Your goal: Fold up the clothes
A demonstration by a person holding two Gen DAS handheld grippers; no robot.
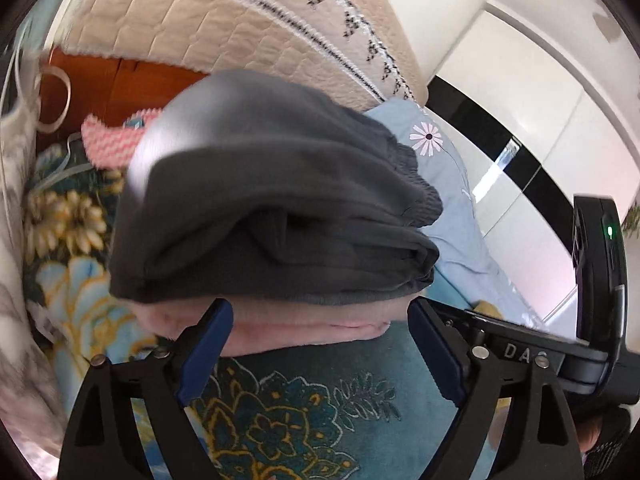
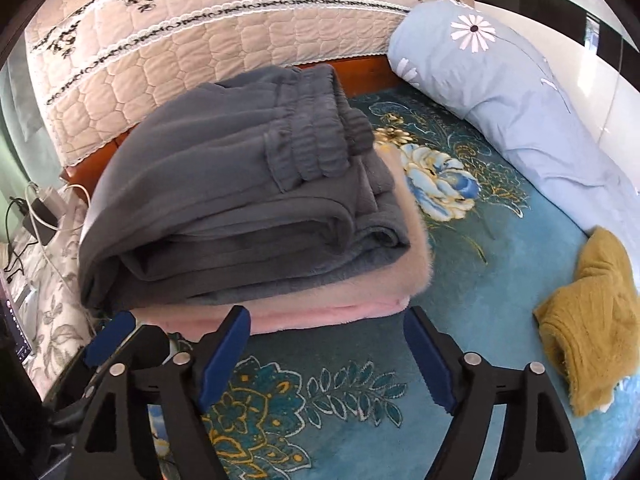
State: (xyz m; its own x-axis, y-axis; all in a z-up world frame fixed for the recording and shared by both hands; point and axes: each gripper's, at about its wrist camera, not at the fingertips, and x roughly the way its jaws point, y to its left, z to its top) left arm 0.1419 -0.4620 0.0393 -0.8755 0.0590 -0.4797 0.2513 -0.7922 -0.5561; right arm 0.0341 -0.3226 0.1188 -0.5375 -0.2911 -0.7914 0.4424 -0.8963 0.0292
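A folded dark grey garment (image 2: 240,192) with an elastic waistband lies on top of a folded pink fleece garment (image 2: 320,312), stacked on the teal floral blanket (image 2: 500,280). The stack also shows in the left wrist view, grey (image 1: 272,216) over pink (image 1: 304,328). My left gripper (image 1: 320,344) is open and empty, its blue pads just in front of the pink garment's near edge. My right gripper (image 2: 328,352) is open and empty, just short of the same edge. The left gripper's blue fingertip (image 2: 108,340) shows at lower left in the right wrist view.
A mustard yellow garment (image 2: 588,320) lies crumpled at the right on the blanket. A light blue flowered pillow (image 2: 520,100) lies at the back right. A beige quilted cover (image 2: 200,40) drapes the wooden headboard behind. Chargers and cables (image 2: 40,216) sit at left.
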